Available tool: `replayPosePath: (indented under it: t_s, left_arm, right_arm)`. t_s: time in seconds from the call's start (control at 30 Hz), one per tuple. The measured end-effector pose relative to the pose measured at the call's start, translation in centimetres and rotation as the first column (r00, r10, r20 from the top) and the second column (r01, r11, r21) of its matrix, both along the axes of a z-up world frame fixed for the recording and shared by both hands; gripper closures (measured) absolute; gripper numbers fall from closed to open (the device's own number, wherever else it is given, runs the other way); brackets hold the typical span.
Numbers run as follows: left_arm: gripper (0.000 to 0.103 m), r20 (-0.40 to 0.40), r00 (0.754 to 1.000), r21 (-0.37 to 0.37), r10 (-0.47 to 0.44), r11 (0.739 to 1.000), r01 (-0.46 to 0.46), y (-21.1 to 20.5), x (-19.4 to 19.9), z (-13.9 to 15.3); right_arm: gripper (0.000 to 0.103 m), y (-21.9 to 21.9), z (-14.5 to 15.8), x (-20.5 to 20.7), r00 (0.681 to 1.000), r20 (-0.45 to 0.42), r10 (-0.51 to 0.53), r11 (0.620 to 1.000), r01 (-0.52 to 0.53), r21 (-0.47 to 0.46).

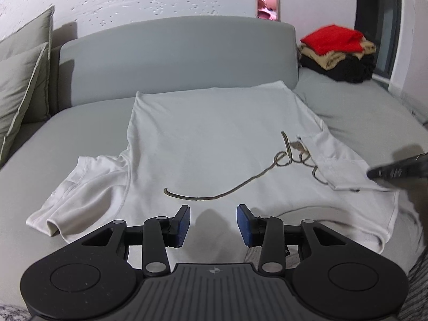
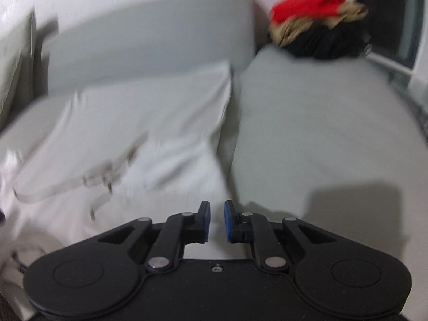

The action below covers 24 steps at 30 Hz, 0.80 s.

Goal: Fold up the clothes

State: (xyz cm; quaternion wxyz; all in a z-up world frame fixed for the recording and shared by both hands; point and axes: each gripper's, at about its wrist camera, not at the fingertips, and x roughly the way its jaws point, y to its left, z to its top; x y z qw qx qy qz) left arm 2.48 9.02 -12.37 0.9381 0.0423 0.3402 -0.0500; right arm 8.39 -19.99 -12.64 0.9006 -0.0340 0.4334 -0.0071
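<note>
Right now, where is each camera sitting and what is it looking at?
Left wrist: sits on the left gripper, looks down across the white T-shirt toward the sofa back.
Right wrist: sits on the right gripper, looks over the shirt's right edge and the grey seat.
Both show the clothes pile.

T-shirt (image 1: 203, 139) spread flat on sofa seat (image 1: 355, 112), backrest (image 1: 176, 50) behind it, cushions (image 1: 21, 80) at far left, stack of folded clothes (image 1: 339, 53) at rear right on seat, phone (image 1: 267, 1) above backrest against wall.
</note>
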Motion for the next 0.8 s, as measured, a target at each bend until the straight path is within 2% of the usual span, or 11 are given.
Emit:
replayPosePath:
  t_s: [0.03, 0.13, 0.2, 0.3, 0.4, 0.47, 0.57, 0.63, 0.7, 0.77, 0.8]
  left_arm:
    - [0.065, -0.011, 1.000, 0.019, 0.002, 1.000, -0.001, -0.2, 0.1, -0.2]
    - [0.065, -0.031, 0.999, 0.041, 0.017, 0.999, -0.015, 0.1, -0.2, -0.6]
    - [0.065, -0.024, 0.999, 0.026, 0.032, 0.999, -0.031, 0.8, -0.6, -0.3]
    - [0.065, -0.011, 0.998, -0.021, 0.058, 0.998, -0.058, 1.9, -1.4, 0.3]
    - [0.065, -0.006, 0.998, -0.024, 0.059, 0.998, -0.059, 1.8, -1.7, 0.5]
    - [0.071, -0.041, 0.999, 0.042, 0.030, 0.999, -0.029, 0.5, -1.7, -0.2]
    - [0.078, -0.095, 0.995, 0.167, -0.025, 0.985, 0.041, -1.7, -2.1, -1.3]
    - [0.089, -0.131, 0.988, 0.201, -0.079, 0.974, 0.105, -2.1, -3.7, -1.0]
    - [0.094, -0.181, 0.979, 0.154, -0.096, 0.980, 0.125, -0.7, -5.3, -0.6]
    - [0.087, -0.221, 0.971, 0.012, -0.093, 0.995, 0.098, 1.9, -6.5, 0.0]
    - [0.083, -0.198, 0.977, -0.067, -0.075, 0.996, 0.063, 3.4, -7.0, 0.6]
  right_arm:
    - [0.098, 0.4, -1.0, 0.0, 0.999, -0.034, -0.005, 0.996, 0.001, -0.094]
    - [0.103, -1.1, -1.2, -0.8, 0.992, -0.097, -0.086, 0.989, 0.074, -0.127]
    - [0.103, -2.1, -0.4, -1.9, 0.988, -0.105, -0.114, 0.992, 0.108, -0.063]
    - [0.098, -2.4, 1.5, -3.9, 0.994, -0.026, -0.109, 0.993, 0.110, 0.043]
    - [0.097, -1.4, 3.7, -5.7, 0.993, 0.116, -0.030, 0.987, 0.011, 0.163]
    - [0.094, 0.0, 4.5, -6.7, 0.982, 0.180, 0.064, 0.965, -0.107, 0.240]
    - [0.092, 2.7, 3.6, -6.6, 0.975, 0.113, 0.191, 0.924, -0.218, 0.314]
    - [0.090, 3.5, 2.6, -6.9, 0.974, -0.007, 0.225, 0.921, -0.210, 0.328]
    - [0.090, 3.3, 2.4, -7.8, 0.967, -0.086, 0.239, 0.914, -0.194, 0.355]
    - [0.089, 1.8, 3.1, -8.8, 0.964, -0.108, 0.242, 0.886, -0.175, 0.429]
    - [0.088, 1.1, 3.3, -9.3, 0.968, -0.085, 0.237, 0.866, -0.171, 0.470]
